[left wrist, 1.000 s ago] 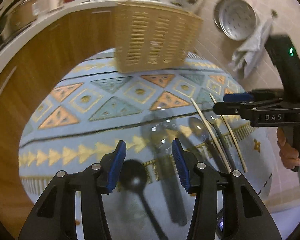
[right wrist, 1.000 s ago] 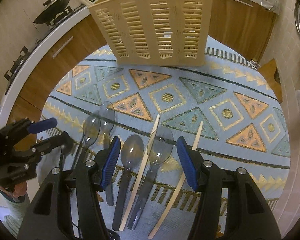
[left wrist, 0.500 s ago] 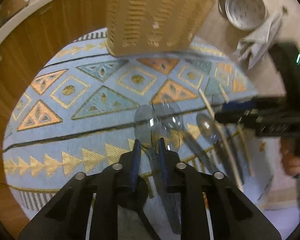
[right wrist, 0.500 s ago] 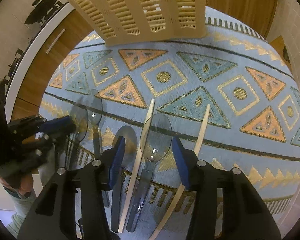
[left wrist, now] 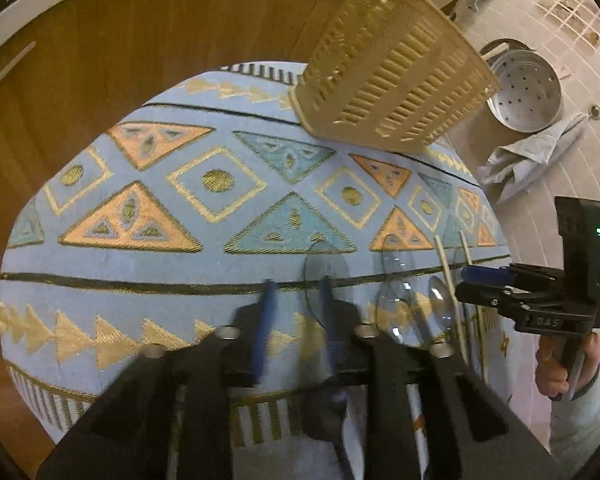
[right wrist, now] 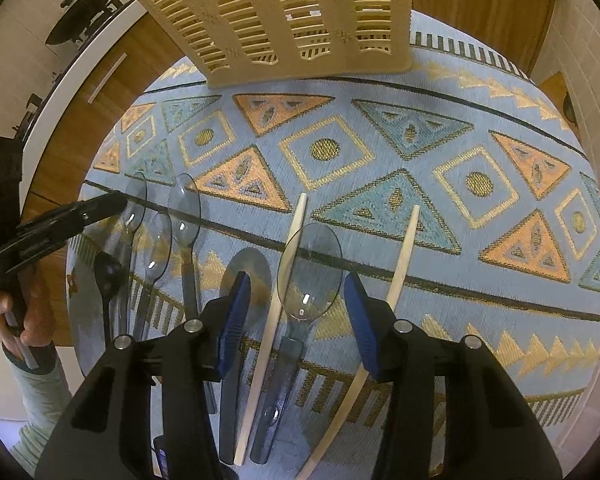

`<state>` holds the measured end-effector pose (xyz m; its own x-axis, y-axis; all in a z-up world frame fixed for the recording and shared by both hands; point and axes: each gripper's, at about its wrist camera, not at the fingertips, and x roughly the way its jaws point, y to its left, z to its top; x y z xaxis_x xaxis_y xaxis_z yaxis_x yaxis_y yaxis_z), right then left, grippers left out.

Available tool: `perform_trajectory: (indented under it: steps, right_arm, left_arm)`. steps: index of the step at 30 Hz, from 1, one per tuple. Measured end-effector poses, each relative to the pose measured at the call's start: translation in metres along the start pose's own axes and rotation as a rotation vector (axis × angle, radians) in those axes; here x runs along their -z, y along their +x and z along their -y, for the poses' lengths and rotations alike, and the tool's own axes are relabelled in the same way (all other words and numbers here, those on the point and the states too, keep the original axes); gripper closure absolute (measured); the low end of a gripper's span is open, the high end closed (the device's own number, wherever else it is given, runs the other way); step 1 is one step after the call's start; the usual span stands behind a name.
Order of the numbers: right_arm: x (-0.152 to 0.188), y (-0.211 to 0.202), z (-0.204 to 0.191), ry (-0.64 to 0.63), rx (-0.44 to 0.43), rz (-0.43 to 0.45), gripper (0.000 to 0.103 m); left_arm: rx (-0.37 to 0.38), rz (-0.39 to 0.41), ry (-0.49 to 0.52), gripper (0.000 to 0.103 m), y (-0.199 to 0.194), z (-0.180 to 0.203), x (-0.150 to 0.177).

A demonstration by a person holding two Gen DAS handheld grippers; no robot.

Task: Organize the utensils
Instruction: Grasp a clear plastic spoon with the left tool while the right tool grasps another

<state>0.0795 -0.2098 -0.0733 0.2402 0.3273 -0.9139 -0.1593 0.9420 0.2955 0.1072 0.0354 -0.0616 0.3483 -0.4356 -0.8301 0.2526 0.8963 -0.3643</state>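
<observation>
- The left gripper [left wrist: 294,312] is hanging low over the blue patterned mat [left wrist: 140,280], its blue pads [left wrist: 265,320] narrowly apart; the jaws have just been opening, with bare mat between them.
- Just past its right pad, the bowl of a clear spoon [left wrist: 324,256] is lying on the mat; whether the pad is touching it is too blurred to tell.
- Further right from this camera, more clear spoons [left wrist: 396,280] and two pale chopsticks [left wrist: 446,276] are lying side by side.
- The right gripper [right wrist: 296,308] is hovering over another clear spoon [right wrist: 308,276], its jaws standing about halfway apart and straddling the bowl, pads clear of it on both sides.
- One chopstick [right wrist: 284,264] is running between those pads too, just left of the spoon; the second chopstick [right wrist: 400,272] is lying just outside the right pad.
- A greyer spoon [right wrist: 256,268] is sitting partly behind the left pad.
- Over to the left in this view, three more clear spoons [right wrist: 184,216] and a small black spoon [right wrist: 108,276] are lined up near the mat's edge.
- The beige slotted basket [right wrist: 276,12] is standing at the far edge of the mat, well apart from the row of utensils.
- A metal steamer tray [left wrist: 524,92] and a grey cloth [left wrist: 528,160] are lying on the tiled floor beyond.
</observation>
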Motion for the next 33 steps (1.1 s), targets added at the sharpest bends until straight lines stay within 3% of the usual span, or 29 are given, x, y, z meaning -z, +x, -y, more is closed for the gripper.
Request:
perform_trajectory:
  steps: [2,6,10,17,20,22,23,30,33]
  right_arm:
    - [-0.001,0.0,0.0,0.003,0.0,-0.002,0.058]
    - [-0.003,-0.005,0.004,0.018,-0.002,0.009,0.058]
    - [-0.005,-0.008,0.007,0.02,0.0,0.013,0.058]
    - [-0.005,0.001,0.0,-0.008,0.025,-0.011,0.058]
    - [-0.005,0.005,-0.007,-0.049,0.073,-0.009,0.058]
    - [-0.004,0.004,-0.012,-0.073,0.104,-0.006,0.058]
    - [-0.004,0.004,-0.013,-0.083,0.112,-0.009,0.065]
    - [-0.002,0.01,-0.023,-0.152,0.179,-0.007,0.07]
    - [0.0,0.004,-0.023,-0.147,0.147,0.002,0.072]
  left_arm:
    - [0.007,0.001,0.029,0.064,-0.001,0.012,-0.002]
    - [-0.131,-0.04,0.114,0.063,0.015,0.038,-0.007]
    - [-0.161,-0.06,0.135,0.059,0.028,0.05,-0.01]
    - [-0.264,-0.059,0.202,0.06,0.036,0.066,-0.002]
    - [-0.287,-0.061,0.221,0.06,0.039,0.071,0.0]
    - [-0.313,-0.062,0.23,0.069,0.04,0.073,-0.001]
    - [-0.327,-0.059,0.234,0.07,0.041,0.073,-0.002]
    - [-0.322,-0.035,0.217,0.071,0.041,0.071,0.0]
    - [-0.289,0.007,0.2,0.071,0.036,0.071,0.001]
